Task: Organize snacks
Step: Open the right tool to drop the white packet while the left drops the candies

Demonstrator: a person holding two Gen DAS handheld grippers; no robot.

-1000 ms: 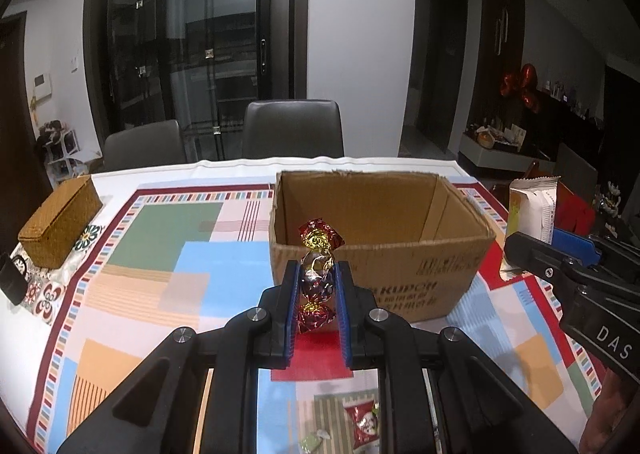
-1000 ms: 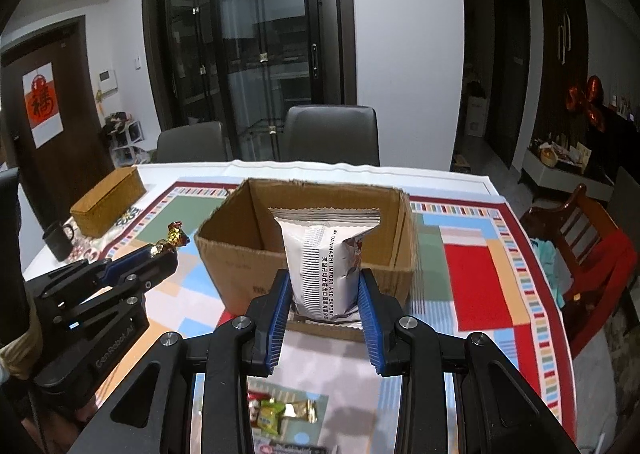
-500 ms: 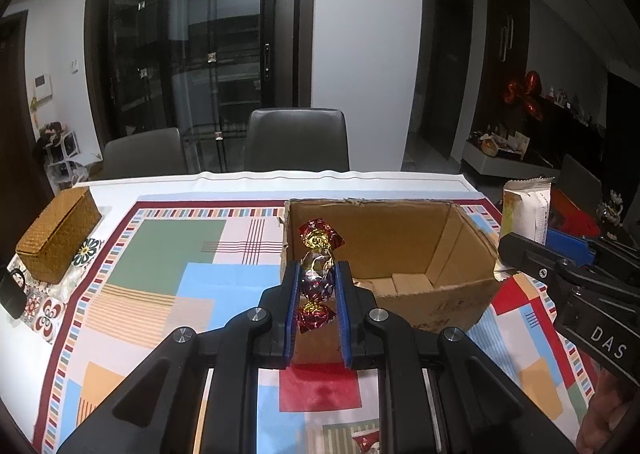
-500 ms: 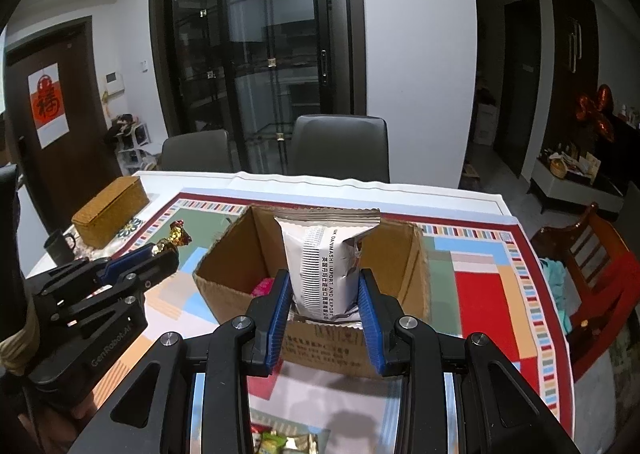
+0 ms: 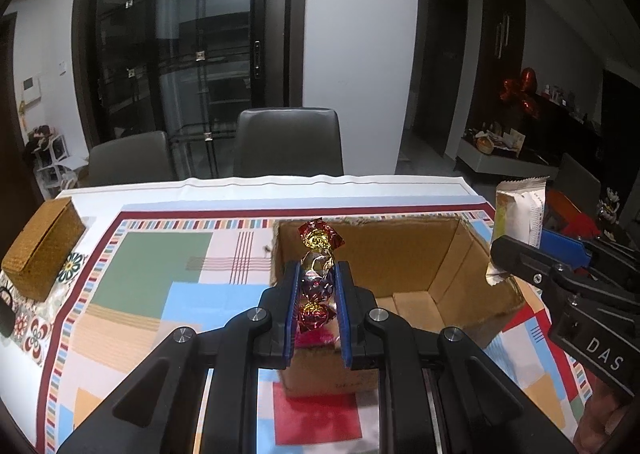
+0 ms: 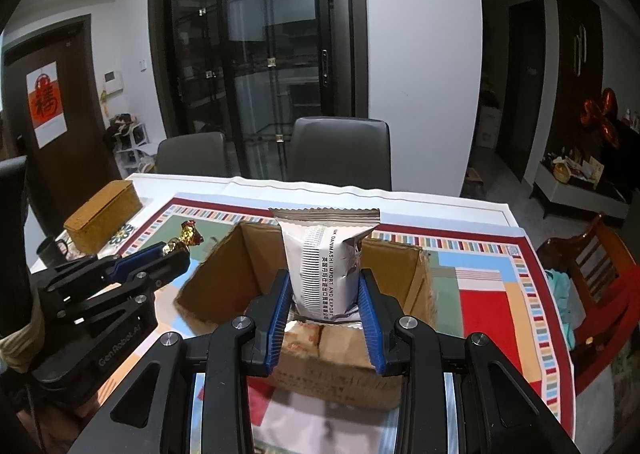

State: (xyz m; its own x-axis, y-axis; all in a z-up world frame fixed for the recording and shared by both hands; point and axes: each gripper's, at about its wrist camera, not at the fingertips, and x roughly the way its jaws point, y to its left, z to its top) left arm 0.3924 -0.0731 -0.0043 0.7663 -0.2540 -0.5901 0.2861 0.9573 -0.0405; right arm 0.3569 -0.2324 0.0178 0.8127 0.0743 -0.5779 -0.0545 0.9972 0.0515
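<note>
An open cardboard box [image 5: 404, 250] stands on the patterned tablecloth; it also shows in the right wrist view [image 6: 224, 278]. My left gripper [image 5: 318, 286] is shut on a red and gold foil candy [image 5: 318, 254], held upright above the box's near left corner. My right gripper [image 6: 324, 294] is shut on a silver snack packet [image 6: 326, 258], held upright above the box's near wall. Wrapped snacks [image 6: 308, 338] lie inside the box. The right gripper with its packet [image 5: 520, 209] shows at the right of the left wrist view; the left gripper with its candy [image 6: 188, 236] at the left of the right wrist view.
A woven golden box [image 5: 44, 246] sits at the table's far left, with a dark mug [image 6: 52, 252] near it. Two grey chairs [image 5: 288, 141] stand at the far side. A red wooden chair [image 6: 592, 266] stands right of the table.
Both grippers have risen and moved forward over the box with their snacks still held. The box interior now shows from above.
</note>
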